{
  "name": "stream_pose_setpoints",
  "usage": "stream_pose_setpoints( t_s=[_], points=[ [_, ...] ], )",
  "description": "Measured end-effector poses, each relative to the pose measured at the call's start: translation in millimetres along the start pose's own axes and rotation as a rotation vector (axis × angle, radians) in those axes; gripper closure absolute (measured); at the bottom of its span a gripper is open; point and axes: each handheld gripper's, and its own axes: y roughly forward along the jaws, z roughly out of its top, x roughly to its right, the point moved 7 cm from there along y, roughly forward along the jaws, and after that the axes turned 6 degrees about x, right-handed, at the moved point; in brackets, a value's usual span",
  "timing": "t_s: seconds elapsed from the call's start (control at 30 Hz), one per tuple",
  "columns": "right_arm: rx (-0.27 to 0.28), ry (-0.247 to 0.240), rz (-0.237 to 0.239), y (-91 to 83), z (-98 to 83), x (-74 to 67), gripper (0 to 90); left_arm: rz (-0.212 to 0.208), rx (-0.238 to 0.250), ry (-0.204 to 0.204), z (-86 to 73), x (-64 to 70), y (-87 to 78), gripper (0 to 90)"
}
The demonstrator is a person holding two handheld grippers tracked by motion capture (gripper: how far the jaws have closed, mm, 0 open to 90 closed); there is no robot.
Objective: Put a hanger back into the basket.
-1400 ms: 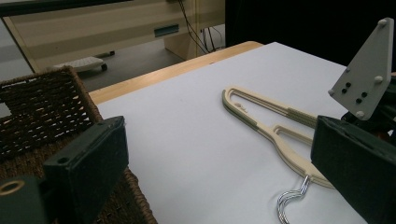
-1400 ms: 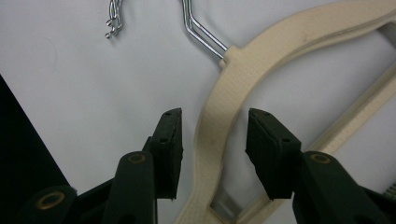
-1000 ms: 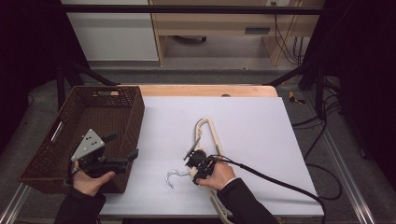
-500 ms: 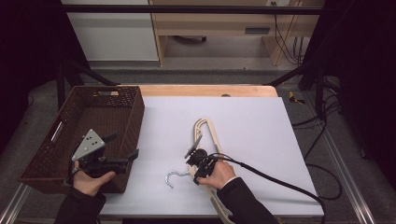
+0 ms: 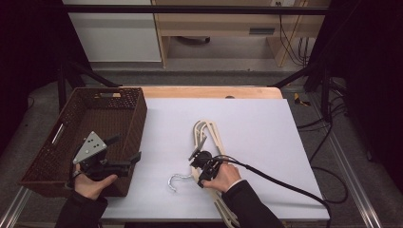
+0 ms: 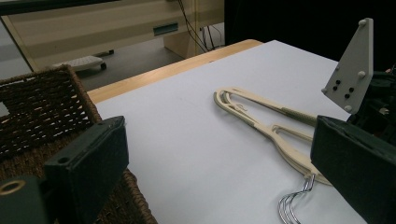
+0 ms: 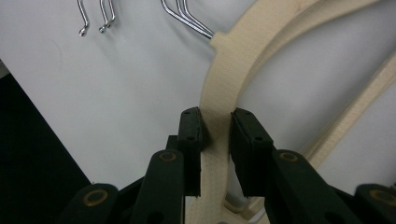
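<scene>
Pinching the stacked cream hangers (image 7: 219, 93) by a stiff, light, slightly textured arm near the hooks (image 5: 177, 181) on the white table (image 5: 266, 128) — right gripper (image 7: 215, 140) clamped there, left gripper (image 6: 219, 154) gaping, empty beside the basket (image 5: 57, 142).

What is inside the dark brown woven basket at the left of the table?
In the high view, the dark brown woven basket shows only its bare woven floor. The left gripper and the hand cover its near corner, so what lies there cannot be seen.
</scene>
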Motion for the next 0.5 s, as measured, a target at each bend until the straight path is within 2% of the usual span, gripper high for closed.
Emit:
stream_pose_setpoints(
  t_s=[0.3, 0.37, 0.43, 0.47, 0.5],
  points=[
    [0.006, -0.03, -0.002, -10.0, -1.0, -0.5, 74.7, 0.001, 0.002, 0.002, 0.3, -0.2, -0.1, 4.0],
    [0.002, -0.015, 0.004, -16.1, -0.9, -2.5, 74.7, 0.0, 0.002, 0.002, 0.4, -0.2, -0.2, 4.0],
    [0.012, -0.034, 0.002, -20.9, -0.7, -0.9, 74.7, 0.0, 0.002, 0.002, 0.4, 0.0, -0.3, 4.0],
    [0.012, -0.022, -0.003, -25.7, -0.6, -1.2, 74.7, -0.001, 0.002, 0.001, 0.5, 0.3, -0.4, 4.0],
    [0.023, -0.039, -0.003, -28.6, -0.3, 0.7, 74.7, -0.002, 0.002, 0.002, 0.6, 0.4, -0.4, 4.0]
  ],
)
